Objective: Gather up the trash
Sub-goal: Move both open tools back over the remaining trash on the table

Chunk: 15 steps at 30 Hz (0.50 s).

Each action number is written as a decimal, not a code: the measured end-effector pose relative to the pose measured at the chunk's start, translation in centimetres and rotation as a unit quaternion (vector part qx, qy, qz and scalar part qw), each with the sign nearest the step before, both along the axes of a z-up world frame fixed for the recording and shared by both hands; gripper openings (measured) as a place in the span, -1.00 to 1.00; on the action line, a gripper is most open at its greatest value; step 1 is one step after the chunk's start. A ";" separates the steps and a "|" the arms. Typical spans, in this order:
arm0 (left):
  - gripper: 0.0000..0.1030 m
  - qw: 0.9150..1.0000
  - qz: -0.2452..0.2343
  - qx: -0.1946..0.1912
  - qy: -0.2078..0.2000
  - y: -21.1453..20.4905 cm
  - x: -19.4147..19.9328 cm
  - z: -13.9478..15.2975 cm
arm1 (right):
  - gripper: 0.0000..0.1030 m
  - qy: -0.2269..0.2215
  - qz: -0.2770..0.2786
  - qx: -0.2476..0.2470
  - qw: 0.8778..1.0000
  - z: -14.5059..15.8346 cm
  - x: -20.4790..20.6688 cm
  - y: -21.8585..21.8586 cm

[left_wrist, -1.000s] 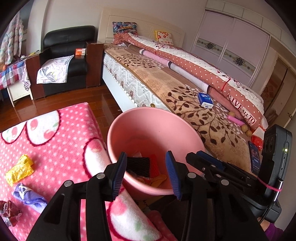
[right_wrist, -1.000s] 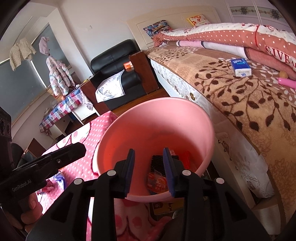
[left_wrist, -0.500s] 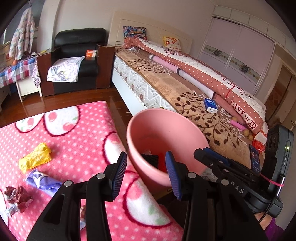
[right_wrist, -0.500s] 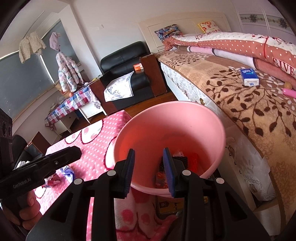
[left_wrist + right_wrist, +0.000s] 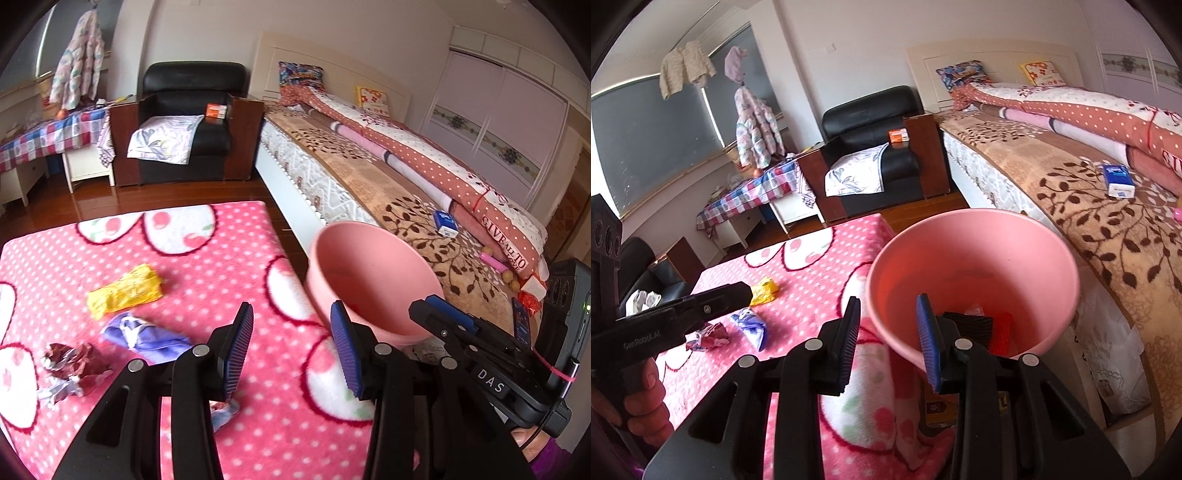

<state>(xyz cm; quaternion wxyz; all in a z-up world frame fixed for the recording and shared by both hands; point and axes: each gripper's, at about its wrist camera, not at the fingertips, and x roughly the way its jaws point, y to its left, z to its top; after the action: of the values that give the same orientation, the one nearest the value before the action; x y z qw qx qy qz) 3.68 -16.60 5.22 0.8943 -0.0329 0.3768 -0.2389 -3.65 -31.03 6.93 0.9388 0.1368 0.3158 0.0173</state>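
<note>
A pink bin (image 5: pixel 373 273) (image 5: pixel 971 258) stands off the right edge of a table covered by a pink polka-dot blanket (image 5: pixel 207 258). It holds black and red trash (image 5: pixel 982 326). On the blanket lie a yellow wrapper (image 5: pixel 123 291) (image 5: pixel 764 291), a purple wrapper (image 5: pixel 147 334) (image 5: pixel 750 325), a crumpled dark-red wrapper (image 5: pixel 74 365) (image 5: pixel 709 334) and a small scrap (image 5: pixel 223 410) under my left fingers. My left gripper (image 5: pixel 291 345) is open and empty above the blanket. My right gripper (image 5: pixel 890 343) is open and empty at the bin's near rim.
A bed (image 5: pixel 388 184) with a brown leaf blanket runs along the right, with a blue box (image 5: pixel 445 221) on it. A black armchair (image 5: pixel 184 122) and a checked side table (image 5: pixel 44 136) stand at the back over wooden floor.
Both grippers have pulled back and swung left from over the bin. The left view now covers the blanket with its wrappers. Both stay open.
</note>
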 end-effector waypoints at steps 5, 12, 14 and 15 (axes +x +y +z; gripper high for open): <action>-0.17 1.000 0.024 0.001 -0.002 2.3 -0.4 -0.1 | -0.37 0.000 0.014 -0.011 1.000 0.1 -0.1 1.6; -0.17 0.998 0.061 0.008 0.000 5.6 -1.1 -0.4 | -0.37 0.004 0.025 -0.012 1.000 0.1 -0.2 3.0; -0.17 0.998 0.070 0.008 0.000 6.5 -1.2 -0.5 | -0.37 0.005 0.027 -0.009 1.000 0.0 -0.2 3.2; -0.17 0.997 0.074 0.007 0.000 7.1 -1.3 -0.5 | -0.37 0.005 0.027 -0.007 1.000 0.0 -0.2 3.3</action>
<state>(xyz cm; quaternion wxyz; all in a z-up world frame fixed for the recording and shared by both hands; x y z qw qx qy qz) 2.34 -9.50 4.68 0.9098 -0.0546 0.3748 -0.1696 -3.86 -27.73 6.91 0.9373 0.1214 0.3244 0.0396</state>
